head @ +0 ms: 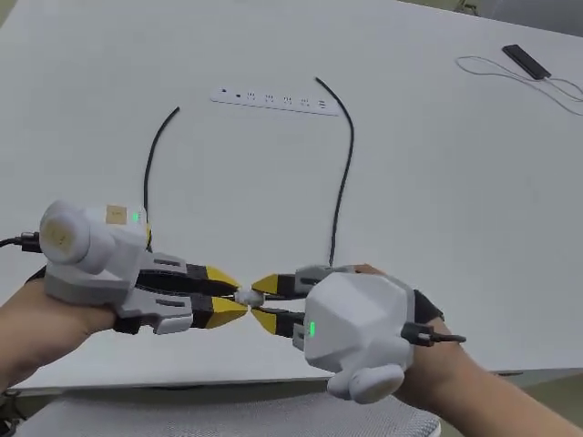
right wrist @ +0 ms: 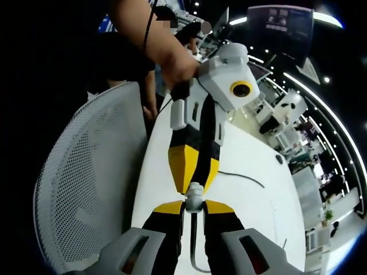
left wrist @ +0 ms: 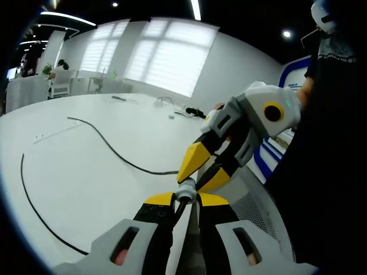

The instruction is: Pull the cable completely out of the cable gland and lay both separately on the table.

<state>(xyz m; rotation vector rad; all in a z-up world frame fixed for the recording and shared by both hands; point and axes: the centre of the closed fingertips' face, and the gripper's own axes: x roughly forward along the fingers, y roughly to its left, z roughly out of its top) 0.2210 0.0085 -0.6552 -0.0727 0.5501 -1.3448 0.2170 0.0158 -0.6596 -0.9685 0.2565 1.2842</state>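
Observation:
A small grey cable gland [head: 246, 296] hangs just above the table's front edge, where both grippers meet tip to tip. My left gripper [head: 241, 298] comes in from the left and is shut on the gland [left wrist: 185, 189]. My right gripper [head: 256, 300] faces it from the right, shut on the black cable [head: 346, 164] right behind the gland [right wrist: 195, 196]. That cable runs from the right gripper away across the white table [head: 437, 209]. In the left gripper view the cable [left wrist: 114, 152] curves over the tabletop towards the right gripper [left wrist: 189, 182].
A second loose black cable [head: 150, 164] lies on the left of the table. A white power strip [head: 273, 100] sits at the back, and a black device with a thin white cord [head: 526, 60] lies far right. A white mesh chair [right wrist: 86, 189] stands under the front edge.

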